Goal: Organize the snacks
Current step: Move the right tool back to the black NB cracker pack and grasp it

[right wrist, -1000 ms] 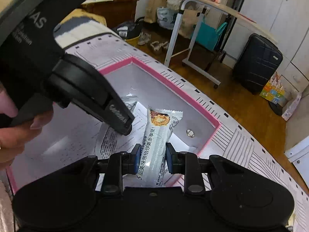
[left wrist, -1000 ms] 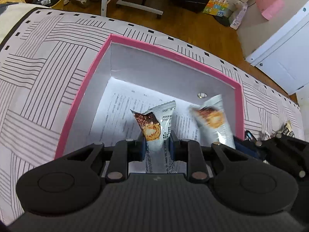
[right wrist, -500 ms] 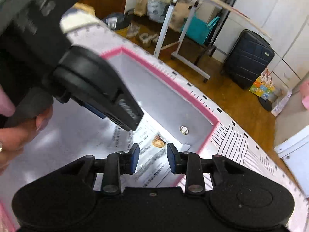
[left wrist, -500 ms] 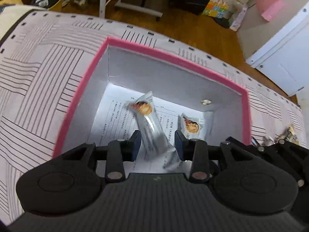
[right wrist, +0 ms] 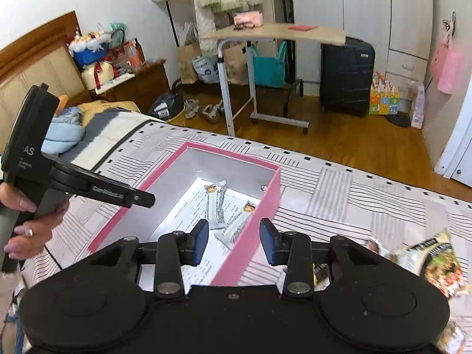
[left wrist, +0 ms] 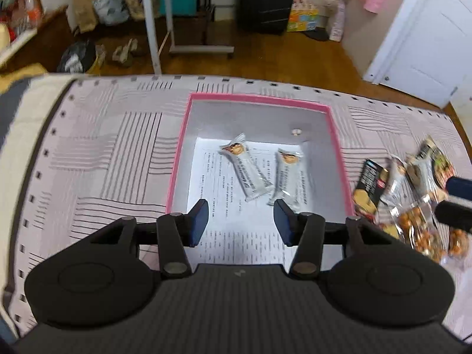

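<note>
A pink-rimmed box (left wrist: 339,147) with grey walls sits on the striped bedspread. Two white snack bars lie inside it side by side, one on the left (left wrist: 246,171) and one on the right (left wrist: 290,177). They also show in the right wrist view (right wrist: 216,203) (right wrist: 239,225), as does the box (right wrist: 250,236). My left gripper (left wrist: 240,221) is open and empty above the box's near end. My right gripper (right wrist: 234,242) is open and empty above the box's right wall. Loose snack packets (left wrist: 407,194) lie on the bed right of the box.
A printed paper sheet (left wrist: 236,236) lines the box floor. A snack bag (right wrist: 436,262) lies on the bed at the right. Pillows and bedding (right wrist: 65,129) are at the bed's left end. A rolling side table (right wrist: 274,35) and a dark suitcase (right wrist: 346,76) stand on the wooden floor beyond.
Both grippers opened and let go of their snack bars, which now lie in the box. Both grippers pulled back and up away from the box.
</note>
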Demonstrator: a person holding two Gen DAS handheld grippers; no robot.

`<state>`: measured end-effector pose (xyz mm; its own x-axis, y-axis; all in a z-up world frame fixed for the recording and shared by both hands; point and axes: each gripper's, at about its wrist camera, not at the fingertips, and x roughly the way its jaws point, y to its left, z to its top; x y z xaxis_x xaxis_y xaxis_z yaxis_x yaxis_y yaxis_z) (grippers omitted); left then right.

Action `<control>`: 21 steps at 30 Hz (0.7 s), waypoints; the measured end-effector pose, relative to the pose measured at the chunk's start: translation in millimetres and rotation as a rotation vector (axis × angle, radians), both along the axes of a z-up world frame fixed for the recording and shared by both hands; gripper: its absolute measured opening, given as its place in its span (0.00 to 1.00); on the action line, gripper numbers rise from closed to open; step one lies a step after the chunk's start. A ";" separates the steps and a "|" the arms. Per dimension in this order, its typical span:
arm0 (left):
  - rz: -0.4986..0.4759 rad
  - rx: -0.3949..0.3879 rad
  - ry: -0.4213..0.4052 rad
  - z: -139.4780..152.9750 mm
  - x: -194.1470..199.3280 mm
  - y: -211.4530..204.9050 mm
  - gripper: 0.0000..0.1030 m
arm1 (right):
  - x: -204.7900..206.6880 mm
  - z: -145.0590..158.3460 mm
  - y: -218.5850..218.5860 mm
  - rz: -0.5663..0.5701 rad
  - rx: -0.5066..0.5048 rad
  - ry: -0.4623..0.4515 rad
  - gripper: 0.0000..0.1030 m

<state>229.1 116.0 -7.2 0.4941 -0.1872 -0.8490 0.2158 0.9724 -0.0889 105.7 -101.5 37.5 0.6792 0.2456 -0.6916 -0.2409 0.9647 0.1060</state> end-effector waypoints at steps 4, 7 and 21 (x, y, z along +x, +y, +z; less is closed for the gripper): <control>-0.067 -0.001 -0.056 20.2 -33.2 -22.9 0.51 | -21.6 0.3 -17.9 -0.023 0.040 -0.002 0.44; -0.085 0.013 -0.105 26.7 -49.9 -44.4 0.52 | -47.6 -4.6 -34.4 -0.064 0.037 -0.013 0.45; -0.326 -0.130 0.095 -48.0 -95.2 -168.8 0.47 | -88.3 -116.1 -73.3 -0.209 0.130 0.070 0.65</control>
<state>133.9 -52.8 -55.1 0.3106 -0.4311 -0.8472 0.4975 0.8331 -0.2416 17.4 -174.8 -78.6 0.6762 0.1953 -0.7104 -0.0257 0.9699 0.2422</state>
